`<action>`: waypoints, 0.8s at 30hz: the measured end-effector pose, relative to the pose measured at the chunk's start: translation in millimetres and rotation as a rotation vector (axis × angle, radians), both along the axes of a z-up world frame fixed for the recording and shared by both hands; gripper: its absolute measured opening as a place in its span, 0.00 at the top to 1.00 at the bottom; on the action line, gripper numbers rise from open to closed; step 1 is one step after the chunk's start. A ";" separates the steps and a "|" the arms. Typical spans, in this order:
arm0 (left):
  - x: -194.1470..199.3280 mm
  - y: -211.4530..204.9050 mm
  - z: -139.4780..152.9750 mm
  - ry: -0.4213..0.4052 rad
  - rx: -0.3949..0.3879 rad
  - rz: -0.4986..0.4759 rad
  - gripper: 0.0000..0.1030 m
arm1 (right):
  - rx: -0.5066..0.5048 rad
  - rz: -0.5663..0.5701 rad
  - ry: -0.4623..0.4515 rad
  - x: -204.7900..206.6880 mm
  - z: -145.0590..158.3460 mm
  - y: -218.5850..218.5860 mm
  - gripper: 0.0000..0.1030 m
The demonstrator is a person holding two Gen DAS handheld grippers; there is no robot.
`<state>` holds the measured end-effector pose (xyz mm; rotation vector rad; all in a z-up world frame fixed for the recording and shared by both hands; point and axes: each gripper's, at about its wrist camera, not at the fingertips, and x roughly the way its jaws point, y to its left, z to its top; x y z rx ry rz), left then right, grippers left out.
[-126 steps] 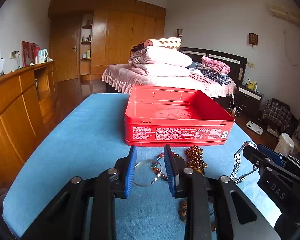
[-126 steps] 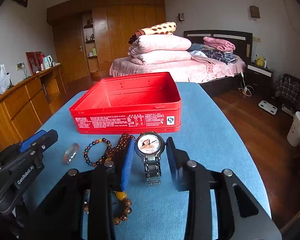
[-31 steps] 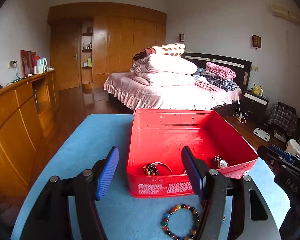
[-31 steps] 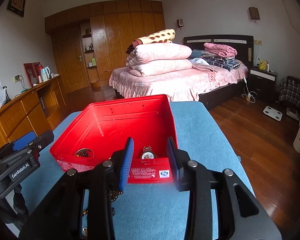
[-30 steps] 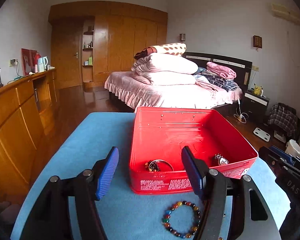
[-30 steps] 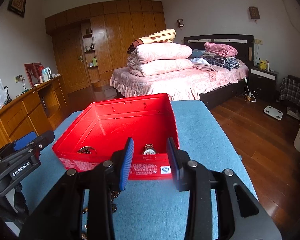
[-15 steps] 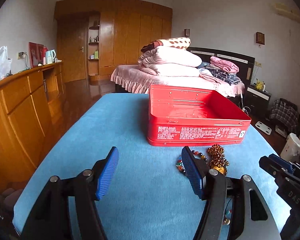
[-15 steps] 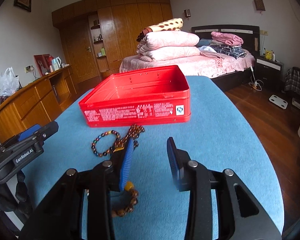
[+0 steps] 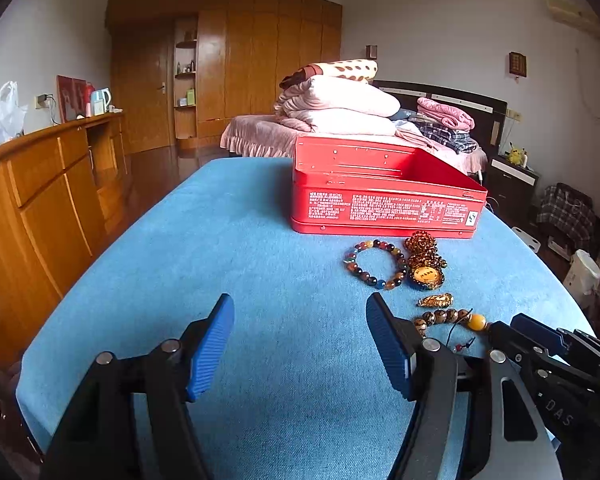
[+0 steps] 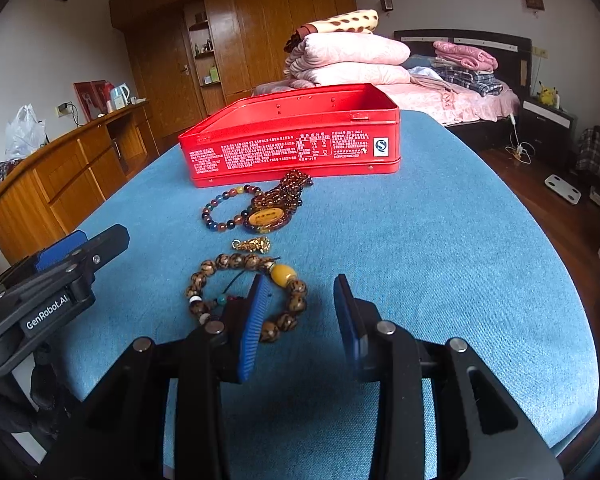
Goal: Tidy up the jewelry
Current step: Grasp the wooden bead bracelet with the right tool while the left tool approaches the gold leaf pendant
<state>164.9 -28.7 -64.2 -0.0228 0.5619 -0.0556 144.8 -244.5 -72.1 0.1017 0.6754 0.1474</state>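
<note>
Both tongs, left (image 9: 300, 344) and right (image 10: 300, 320), gape empty over the blue surface (image 10: 440, 240); the wooden-bead bracelet (image 10: 246, 292), at 11 o'clock of the right tongs and short of the red tin (image 10: 296, 140), could roll from a pinch on 1 round bead.

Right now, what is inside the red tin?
Only the bare red inner walls of the red tin show in either view. Its front wall hides the floor, so any contents cannot be seen. Four bead pieces, such as the multicoloured bracelet, lie outside on the blue cloth.

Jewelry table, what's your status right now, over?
Both tools empty: left tool open, right tool open. Four pieces lie before red tin. Nothing blocking.
</note>
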 end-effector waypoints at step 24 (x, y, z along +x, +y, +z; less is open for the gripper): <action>-7.3 2.2 -3.7 0.010 -0.007 0.001 0.33 | -0.079 0.064 -0.002 2.4 -7.5 17.5 0.86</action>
